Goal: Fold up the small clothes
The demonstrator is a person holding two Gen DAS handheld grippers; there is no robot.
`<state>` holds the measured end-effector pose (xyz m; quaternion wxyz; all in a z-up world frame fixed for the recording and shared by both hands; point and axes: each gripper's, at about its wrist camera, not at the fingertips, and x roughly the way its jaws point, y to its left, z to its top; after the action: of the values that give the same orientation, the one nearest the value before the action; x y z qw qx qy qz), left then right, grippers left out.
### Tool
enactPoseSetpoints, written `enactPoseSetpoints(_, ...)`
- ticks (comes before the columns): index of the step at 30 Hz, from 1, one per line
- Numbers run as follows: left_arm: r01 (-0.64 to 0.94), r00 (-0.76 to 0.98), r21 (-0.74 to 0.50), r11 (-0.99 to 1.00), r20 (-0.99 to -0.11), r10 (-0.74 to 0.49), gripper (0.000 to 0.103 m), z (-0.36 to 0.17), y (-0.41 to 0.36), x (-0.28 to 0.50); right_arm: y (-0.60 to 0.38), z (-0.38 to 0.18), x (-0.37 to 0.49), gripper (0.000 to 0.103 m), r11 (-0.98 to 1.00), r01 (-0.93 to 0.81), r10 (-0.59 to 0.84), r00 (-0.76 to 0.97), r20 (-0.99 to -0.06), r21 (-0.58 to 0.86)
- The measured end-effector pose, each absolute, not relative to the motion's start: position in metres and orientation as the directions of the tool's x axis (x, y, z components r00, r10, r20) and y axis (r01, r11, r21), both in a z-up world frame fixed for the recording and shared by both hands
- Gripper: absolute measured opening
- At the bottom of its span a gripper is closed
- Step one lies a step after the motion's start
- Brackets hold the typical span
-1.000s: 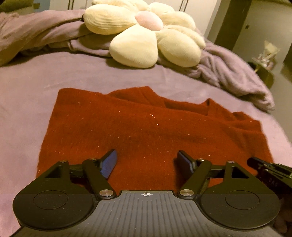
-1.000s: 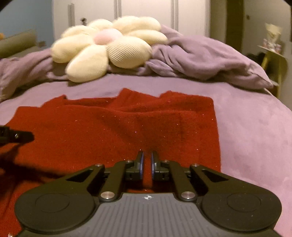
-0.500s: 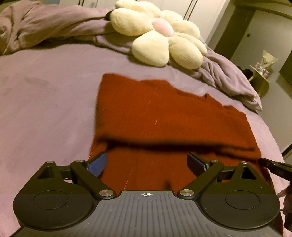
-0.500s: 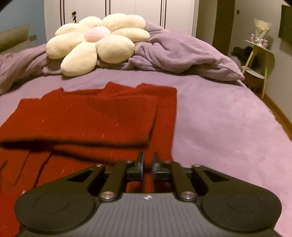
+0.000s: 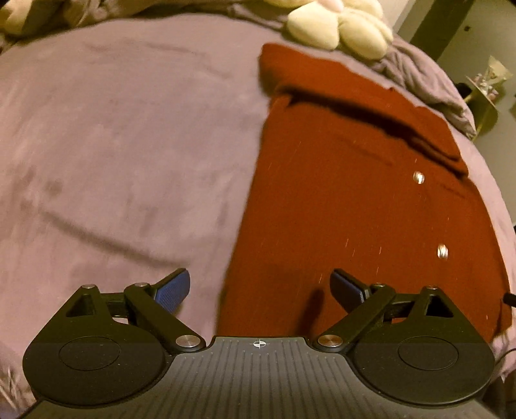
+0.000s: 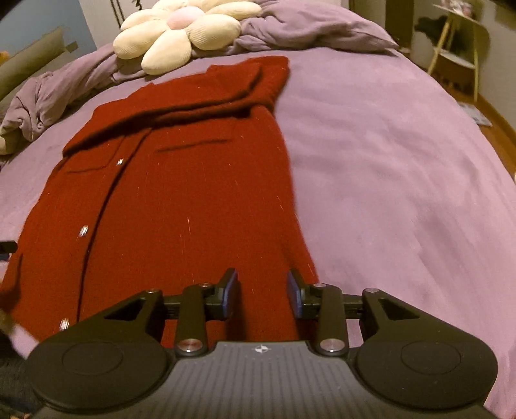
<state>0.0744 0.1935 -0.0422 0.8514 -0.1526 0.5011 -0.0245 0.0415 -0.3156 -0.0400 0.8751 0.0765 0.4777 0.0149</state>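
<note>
Filling the bottom of the left wrist view, the left gripper has its blue-padded fingers spread wide with nothing between them, over the near left edge of the dark red knitted cardigan. At the bottom of the right wrist view, the right gripper is also parted and empty, its gap narrower, above the cardigan's near right edge. Spread lengthwise up the middle of both frames, the cardigan lies on the mauve bed, front side up, with small silver buttons along its placket. Its far end is folded over into a thick band. Beyond that, at the top of the frame, rests a cream flower-shaped cushion against a rumpled purple blanket. Toward the upper right stands a yellow side table.
</note>
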Motion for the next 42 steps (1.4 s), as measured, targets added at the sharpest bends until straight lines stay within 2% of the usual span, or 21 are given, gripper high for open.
enactPoseSetpoints(3, -0.137, 0.472, -0.371, 0.919, -0.839, -0.268, 0.096, -0.048, 0.203, 0.064, -0.324, -0.043, 0.029, 0.039, 0.977, 0.054, 0.149, 0.531, -0.834, 0.208)
enactPoseSetpoints(5, -0.17, 0.462, -0.451, 0.876, -0.822, -0.333, 0.082, -0.052, 0.209, 0.057, -0.327, -0.044, 0.028, 0.039, 0.976, 0.058, 0.146, 0.535, -0.832, 0.209)
enactPoseSetpoints(7, -0.176, 0.453, -0.504, 0.846, -0.804, -0.385, 0.073, -0.056, 0.212, 0.052, -0.329, -0.043, 0.029, 0.039, 0.971, 0.07, 0.156, 0.543, -0.825, 0.229)
enactPoseSetpoints(9, -0.172, 0.438, -0.498, 0.85, -0.812, -0.387, 0.067, -0.059, 0.212, 0.05, -0.33, -0.041, 0.03, 0.039, 0.969, 0.073, 0.159, 0.55, -0.82, 0.237)
enactPoseSetpoints(15, -0.108, 0.38, -0.501, 0.858, -0.819, -0.43, 0.064, -0.059, 0.208, 0.051, -0.332, -0.045, 0.035, 0.041, 0.97, 0.065, 0.164, 0.534, -0.829, 0.234)
enactPoseSetpoints(17, -0.082, 0.36, -0.509, 0.857, -0.817, -0.451, 0.045, -0.058, 0.207, 0.052, -0.332, -0.04, 0.033, 0.041, 0.97, 0.066, 0.16, 0.544, -0.823, 0.232)
enactPoseSetpoints(19, -0.066, 0.349, -0.498, 0.864, -0.823, -0.448, 0.038, -0.059, 0.206, 0.053, -0.331, -0.037, 0.032, 0.044, 0.975, 0.068, 0.141, 0.547, -0.825, 0.212)
enactPoseSetpoints(20, -0.061, 0.343, -0.491, 0.869, -0.828, -0.443, 0.034, -0.06, 0.206, 0.053, -0.331, -0.037, 0.032, 0.049, 0.979, 0.069, 0.123, 0.544, -0.83, 0.191)
enactPoseSetpoints(24, -0.077, 0.333, -0.516, 0.853, -0.82, -0.466, 0.033, -0.066, 0.21, 0.055, -0.334, -0.046, 0.033, 0.052, 0.986, 0.071, 0.097, 0.505, -0.858, 0.153)
enactPoseSetpoints(25, -0.08, 0.327, -0.523, 0.848, -0.818, -0.474, 0.033, -0.067, 0.211, 0.056, -0.334, -0.051, 0.035, 0.049, 0.985, 0.069, 0.107, 0.486, -0.867, 0.16)
enactPoseSetpoints(26, -0.08, 0.32, -0.525, 0.847, -0.818, -0.477, 0.032, -0.069, 0.211, 0.057, -0.334, -0.055, 0.036, 0.04, 0.982, 0.065, 0.125, 0.468, -0.875, 0.175)
enactPoseSetpoints(27, -0.079, 0.311, -0.523, 0.849, -0.822, -0.477, 0.032, -0.069, 0.211, 0.059, -0.332, -0.058, 0.037, 0.036, 0.982, 0.061, 0.131, 0.458, -0.879, 0.178)
enactPoseSetpoints(29, -0.067, 0.282, -0.522, 0.85, -0.827, -0.486, 0.019, -0.069, 0.211, 0.062, -0.328, -0.056, 0.039, 0.02, 0.983, 0.021, 0.153, 0.454, -0.878, 0.182)
enactPoseSetpoints(30, -0.059, 0.274, -0.527, 0.848, -0.825, -0.494, 0.018, -0.069, 0.211, 0.064, -0.327, -0.054, 0.04, 0.016, 0.982, 0.009, 0.163, 0.456, -0.875, 0.187)
enactPoseSetpoints(33, -0.043, 0.264, -0.587, 0.808, -0.787, -0.558, 0.014, -0.062, 0.212, 0.071, -0.331, -0.052, 0.046, 0.013, 0.969, 0.01, 0.218, 0.44, -0.871, 0.247)
enactPoseSetpoints(37, -0.031, 0.39, -0.722, 0.691, -0.645, -0.657, 0.013, -0.024, 0.215, 0.092, -0.353, -0.04, 0.068, 0.012, 0.868, 0.084, 0.396, 0.476, -0.785, 0.489)
enactPoseSetpoints(39, 0.007, 0.473, -0.753, 0.659, -0.578, -0.665, 0.013, 0.001, 0.216, 0.115, -0.359, -0.028, 0.089, 0.012, 0.819, 0.094, 0.437, 0.536, -0.722, 0.565)
enactPoseSetpoints(42, 0.046, 0.569, -0.737, 0.674, -0.535, -0.625, 0.013, 0.026, 0.216, 0.158, -0.358, -0.009, 0.132, 0.012, 0.804, 0.082, 0.418, 0.627, -0.657, 0.589)
